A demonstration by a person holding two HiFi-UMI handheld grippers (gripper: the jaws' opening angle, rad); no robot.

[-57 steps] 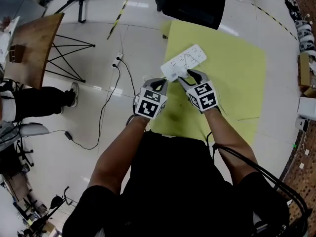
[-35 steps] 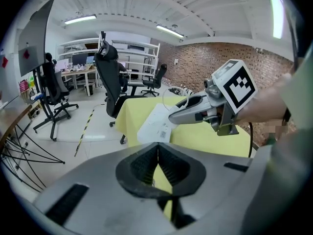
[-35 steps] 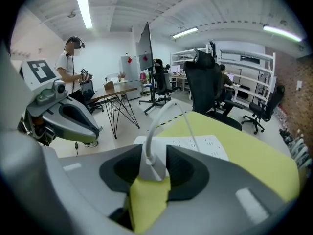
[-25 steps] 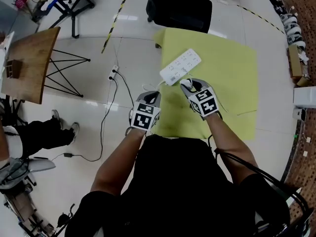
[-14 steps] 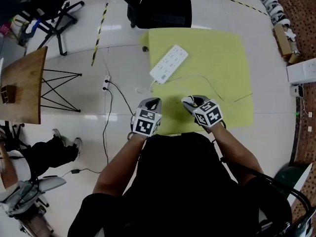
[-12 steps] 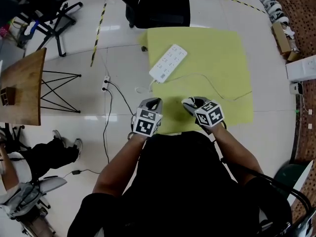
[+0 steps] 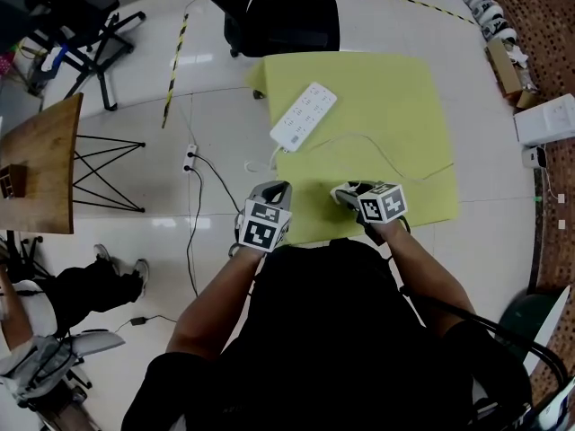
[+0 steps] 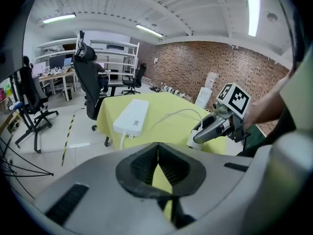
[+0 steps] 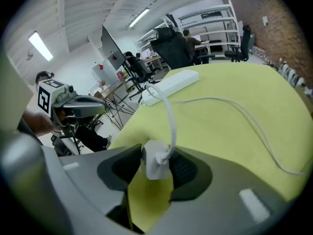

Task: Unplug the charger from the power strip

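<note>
The white power strip point(image 7: 304, 115) lies on the yellow-covered table point(image 7: 404, 79), far from both grippers. The white charger point(image 9: 155, 161) is out of the strip and sits between the jaws of my right gripper point(image 7: 348, 192) at the table's near edge. Those jaws are opening, and the pads point(image 9: 188, 173) no longer seem to press on it. Its white cable point(image 7: 382, 144) loops back over the cloth. My left gripper point(image 7: 277, 189) hovers at the near left edge, shut with nothing in it. The left gripper view shows the strip point(image 8: 131, 116) and the right gripper point(image 8: 215, 128).
A black office chair point(image 7: 292, 12) stands at the table's far side. A wooden table point(image 7: 36, 160) with a wire frame stands to the left. A floor socket with a black cord point(image 7: 189, 160) lies between them. A white box point(image 7: 548, 119) sits at right.
Both grippers have drawn back from the power strip to the near edge. The right one brought the charger and cable along, rolled and sank toward the cloth. Its jaws widened.
</note>
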